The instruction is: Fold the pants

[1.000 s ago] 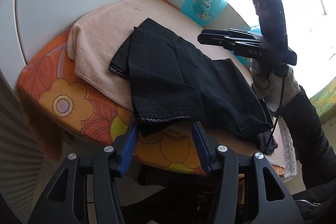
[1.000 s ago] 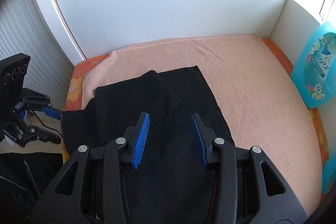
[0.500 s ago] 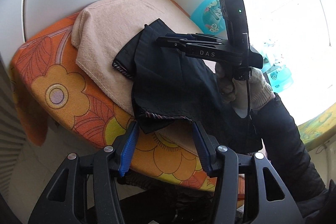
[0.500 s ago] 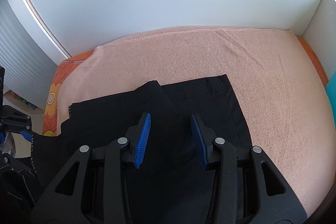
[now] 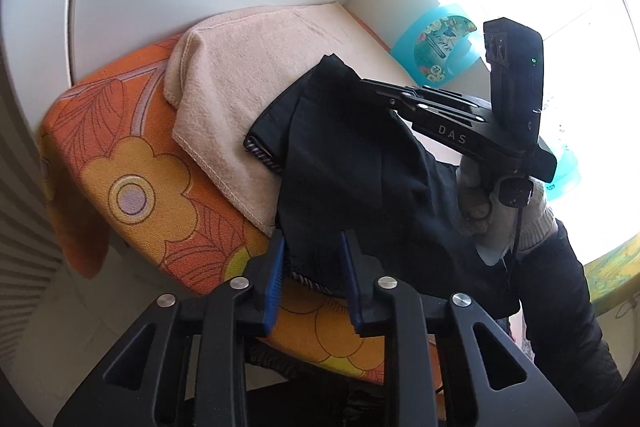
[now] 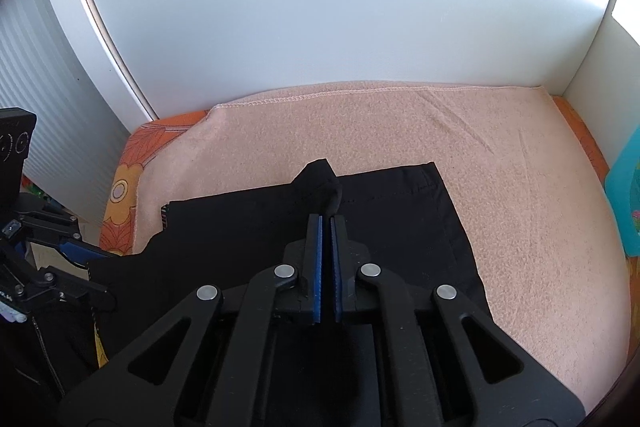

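**Both hands on the black pants**

My right gripper has its fingers pinched together on a raised fold of the black pants, near the far edge of the cloth. The fabric bunches up just beyond the blue pads.

My left gripper sits at the near hem of the pants, where the cloth hangs over the edge of the surface. Its fingers are closing, with the striped hem between them; whether the pads press on it yet I cannot tell.

The pants lie spread on a peach towel, which covers an orange flowered cloth over the surface. A turquoise bottle stands at the far side by the bright window. My gloved right hand shows in the left view, holding its tool over the pants.
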A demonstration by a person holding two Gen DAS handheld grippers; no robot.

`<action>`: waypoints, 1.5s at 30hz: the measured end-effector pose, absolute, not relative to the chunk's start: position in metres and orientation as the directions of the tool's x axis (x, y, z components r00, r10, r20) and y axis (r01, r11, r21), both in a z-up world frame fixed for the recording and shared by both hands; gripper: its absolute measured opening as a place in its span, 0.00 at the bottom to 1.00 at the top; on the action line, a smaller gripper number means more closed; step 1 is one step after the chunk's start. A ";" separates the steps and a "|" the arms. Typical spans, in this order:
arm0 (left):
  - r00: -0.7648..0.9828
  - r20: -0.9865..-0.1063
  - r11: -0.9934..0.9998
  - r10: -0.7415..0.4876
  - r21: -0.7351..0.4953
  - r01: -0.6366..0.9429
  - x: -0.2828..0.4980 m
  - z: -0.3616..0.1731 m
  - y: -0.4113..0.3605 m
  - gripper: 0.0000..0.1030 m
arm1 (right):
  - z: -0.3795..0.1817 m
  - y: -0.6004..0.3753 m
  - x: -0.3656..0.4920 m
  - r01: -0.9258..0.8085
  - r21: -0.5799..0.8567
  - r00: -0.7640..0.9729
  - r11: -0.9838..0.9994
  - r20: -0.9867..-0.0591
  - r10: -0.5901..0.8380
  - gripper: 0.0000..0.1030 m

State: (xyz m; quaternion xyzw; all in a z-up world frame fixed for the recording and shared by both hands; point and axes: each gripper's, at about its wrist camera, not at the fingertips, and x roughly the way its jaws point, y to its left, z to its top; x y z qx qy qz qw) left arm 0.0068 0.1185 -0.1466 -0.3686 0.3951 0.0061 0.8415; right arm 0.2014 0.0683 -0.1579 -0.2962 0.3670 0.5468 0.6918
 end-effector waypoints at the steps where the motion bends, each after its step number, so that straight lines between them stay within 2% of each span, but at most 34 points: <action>1: 0.696 -0.663 0.730 -0.276 -0.616 -0.296 0.006 -0.146 0.119 0.10 | -0.155 0.067 0.202 -0.972 -0.006 0.136 0.234 -0.828 0.544 0.04; 6: 0.708 -0.657 0.761 -0.260 -0.590 -0.268 0.012 -0.140 0.118 0.06 | -0.143 0.050 0.217 -0.961 -0.007 0.164 0.275 -0.817 0.552 0.04; 17: 0.728 -0.661 0.809 -0.183 -0.522 -0.271 0.029 -0.130 0.128 0.06 | -0.144 0.057 0.261 -0.917 -0.017 0.250 0.400 -0.804 0.539 0.03; 20: 0.714 -0.685 0.846 -0.144 -0.460 -0.270 0.039 -0.129 0.131 0.06 | -0.147 0.062 0.272 -0.903 -0.023 0.268 0.428 -0.810 0.522 0.03; 24: 0.690 -0.712 0.862 -0.127 -0.423 -0.278 0.047 -0.129 0.131 0.09 | -0.156 0.067 0.282 -0.890 -0.016 0.274 0.455 -0.818 0.506 0.03; 26: 0.688 -0.718 0.867 -0.107 -0.405 -0.289 0.046 -0.126 0.129 0.13 | -0.160 0.070 0.284 -0.893 0.001 0.249 0.449 -0.832 0.497 0.03; 27: 0.692 -0.717 0.872 -0.082 -0.388 -0.299 0.045 -0.123 0.128 0.19 | -0.161 0.071 0.284 -0.889 -0.015 0.265 0.457 -0.831 0.489 0.03; 29: 0.707 -0.703 0.880 -0.069 -0.377 -0.289 0.039 -0.115 0.127 0.19 | -0.159 0.070 0.283 -0.888 -0.012 0.266 0.460 -0.829 0.492 0.04; 30: 0.715 -0.696 0.883 -0.064 -0.373 -0.284 0.036 -0.110 0.125 0.19 | -0.155 0.067 0.283 -0.885 -0.002 0.264 0.465 -0.826 0.499 0.12; 31: 0.724 -0.687 0.891 -0.056 -0.361 -0.273 0.034 -0.104 0.123 0.19 | -0.151 0.064 0.282 -0.883 0.006 0.268 0.470 -0.816 0.512 0.26; 33: 0.739 -0.672 0.911 -0.049 -0.333 -0.243 0.034 -0.095 0.116 0.19 | -0.137 0.052 0.279 -0.868 0.011 0.297 0.497 -0.791 0.535 0.43; 39: 0.750 -0.648 0.938 -0.130 -0.325 -0.119 0.049 -0.082 0.087 0.19 | -0.088 -0.011 0.264 -0.820 0.074 0.356 0.567 -0.711 0.607 0.45; 45: 0.734 -0.627 0.931 -0.259 -0.364 0.017 0.063 -0.076 0.052 0.21 | -0.065 -0.090 0.252 -0.739 0.067 0.456 0.671 -0.684 0.569 0.45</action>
